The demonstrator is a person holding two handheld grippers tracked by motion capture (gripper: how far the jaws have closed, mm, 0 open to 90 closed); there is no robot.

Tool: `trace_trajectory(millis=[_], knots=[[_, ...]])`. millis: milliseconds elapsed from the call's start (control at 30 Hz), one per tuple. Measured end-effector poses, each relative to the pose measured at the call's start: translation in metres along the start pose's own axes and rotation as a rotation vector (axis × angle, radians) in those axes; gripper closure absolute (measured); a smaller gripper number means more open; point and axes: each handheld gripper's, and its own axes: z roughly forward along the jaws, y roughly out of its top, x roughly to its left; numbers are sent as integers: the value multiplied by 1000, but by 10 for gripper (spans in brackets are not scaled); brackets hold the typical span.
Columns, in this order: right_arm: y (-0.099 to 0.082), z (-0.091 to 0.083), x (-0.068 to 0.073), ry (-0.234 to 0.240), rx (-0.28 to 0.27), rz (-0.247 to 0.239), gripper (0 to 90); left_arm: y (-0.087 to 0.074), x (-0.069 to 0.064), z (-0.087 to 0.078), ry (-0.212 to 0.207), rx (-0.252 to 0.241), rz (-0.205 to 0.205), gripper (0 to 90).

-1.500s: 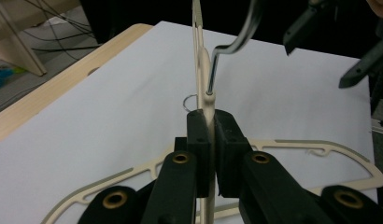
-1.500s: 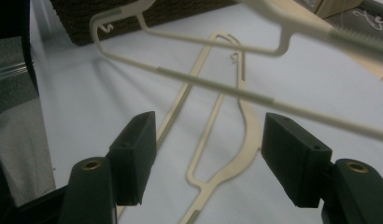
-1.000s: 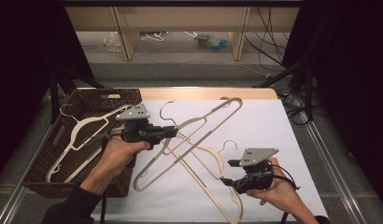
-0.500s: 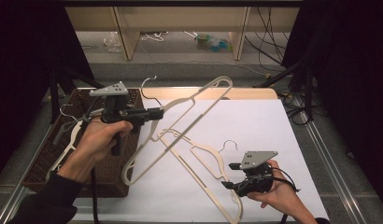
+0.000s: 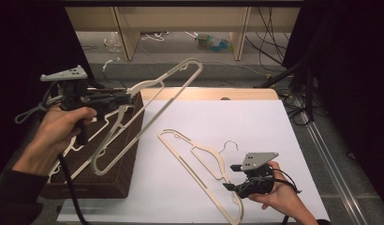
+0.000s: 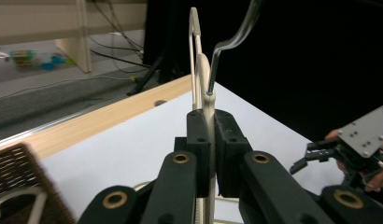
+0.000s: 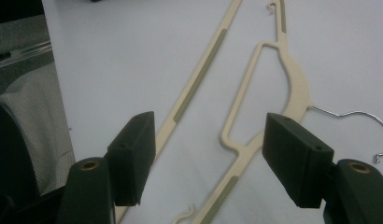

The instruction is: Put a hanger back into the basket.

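Jaws of the left gripper clamp a cream hanger, now lifted over the basket; right gripper jaws gape above another hanger, next to grab.

Bright overhead light on the white table, dark surroundings, soft blurred close-ups, faint shadows

A cream plastic hanger with a metal hook is held in the air, tilted, its long bar running from about 1 o'clock down to 7 o'clock above the right edge of the brown basket. Its neck is clamped just below the hook. A second cream hanger lies flat on the white table, hook toward 2 o'clock.
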Motion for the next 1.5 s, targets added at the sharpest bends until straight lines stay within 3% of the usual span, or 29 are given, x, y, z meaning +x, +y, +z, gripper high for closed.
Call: trace_trajectory(millis=[100, 133, 233, 267, 333, 400, 567, 600, 700, 900, 1500], knots=[[0, 0, 0, -1, 1, 1, 361, 0, 8, -11, 33, -3, 9, 859], [0, 0, 0, 1, 3, 1, 361, -1, 17, -21, 63, -10, 8, 858], [0, 1, 0, 1, 3, 0, 361, -3, 26, -31, 92, -13, 3, 859], [0, 1, 0, 0, 2, 0, 360, -6, 35, -38, 123, -5, 1, 859], [0, 1, 0, 3, 3, 3, 360, -8, 40, -41, 137, -7, -8, 858], [0, 2, -1, 7, 9, 1, 359, -15, 52, -47, 169, 5, -16, 858], [0, 3, -1, 12, 15, 3, 354, -24, 68, -52, 194, 9, -35, 859], [0, 3, -1, 9, 17, 3, 347, -27, 75, -54, 216, 7, -43, 859], [0, 3, -2, 4, 14, 4, 341, -30, 81, -55, 220, 16, -28, 858], [-1, 3, -3, 7, 17, 9, 331, -42, 98, -56, 234, 32, -52, 858], [-2, 6, -4, -11, 21, 17, 271, -74, 115, -63, 245, 85, -54, 858]])
